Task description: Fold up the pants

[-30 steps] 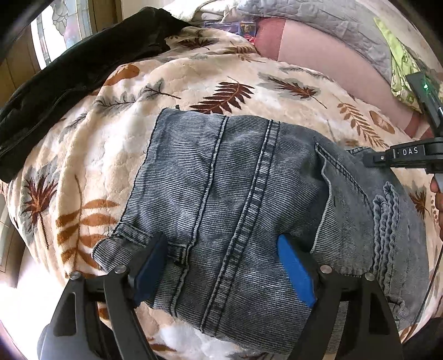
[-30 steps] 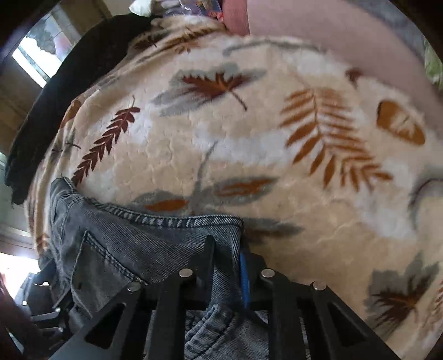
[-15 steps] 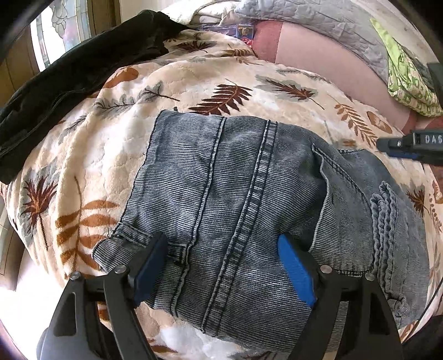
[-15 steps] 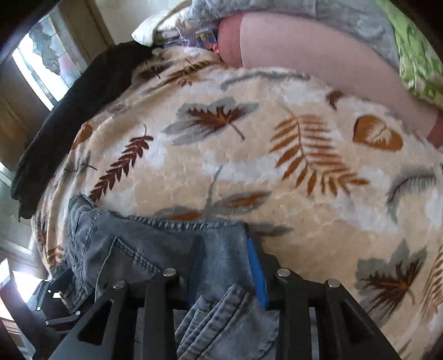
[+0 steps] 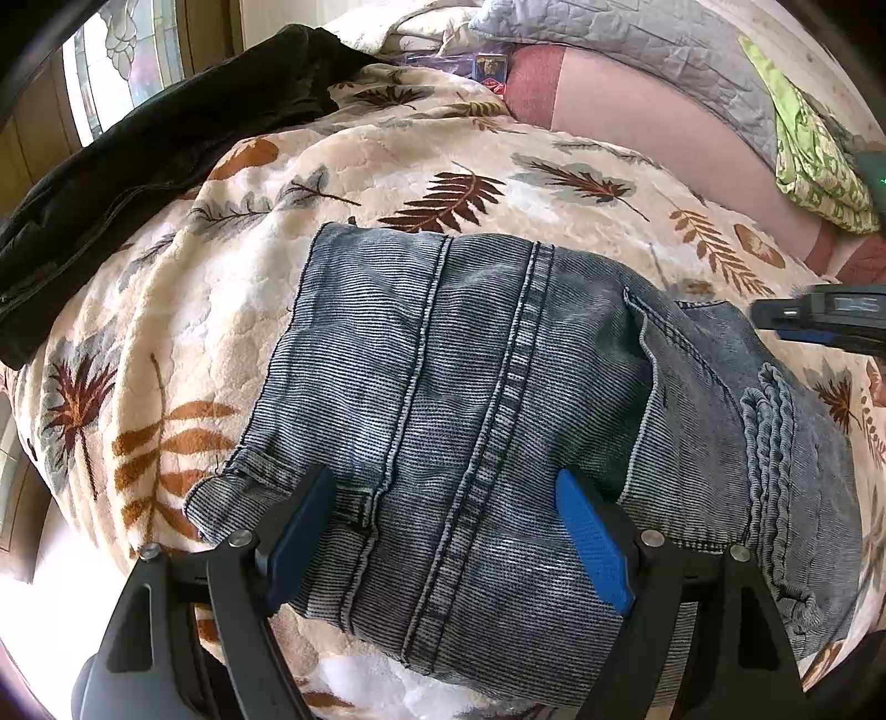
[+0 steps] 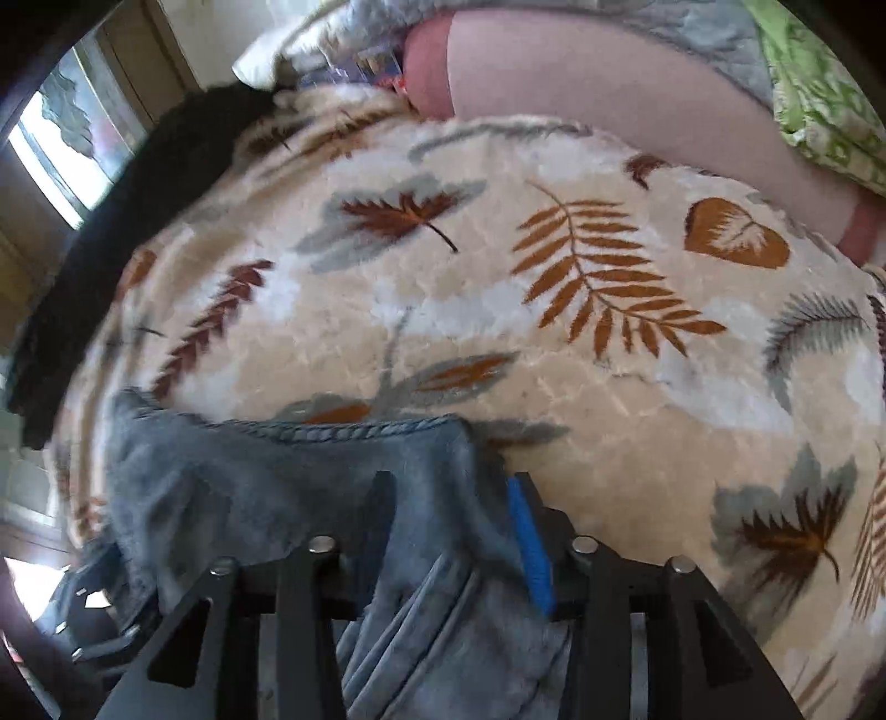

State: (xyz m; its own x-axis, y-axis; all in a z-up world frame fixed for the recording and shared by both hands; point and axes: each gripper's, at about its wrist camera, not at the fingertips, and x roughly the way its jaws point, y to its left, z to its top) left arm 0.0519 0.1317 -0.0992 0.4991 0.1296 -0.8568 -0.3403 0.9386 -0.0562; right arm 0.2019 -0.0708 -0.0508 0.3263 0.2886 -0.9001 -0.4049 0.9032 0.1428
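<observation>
Grey-blue jeans (image 5: 498, 399) lie folded into a compact stack on a leaf-print blanket (image 5: 387, 166). My left gripper (image 5: 446, 531) is open, its blue pads spread wide over the near edge of the stack, holding nothing. My right gripper (image 6: 459, 515) is open with denim (image 6: 310, 487) lying loose between its jaws at the stack's right corner. The right gripper also shows in the left wrist view (image 5: 819, 321) at the far right, just above the jeans.
A black garment (image 5: 138, 166) lies along the blanket's far left by a window. A pink bolster (image 5: 637, 111), grey quilt (image 5: 637, 33) and green patterned cloth (image 5: 814, 160) lie at the back right. The bed edge drops off at the lower left.
My right gripper has opened from shut on the jeans' waistband corner and pulled back and up. The left gripper and the stack have stayed put.
</observation>
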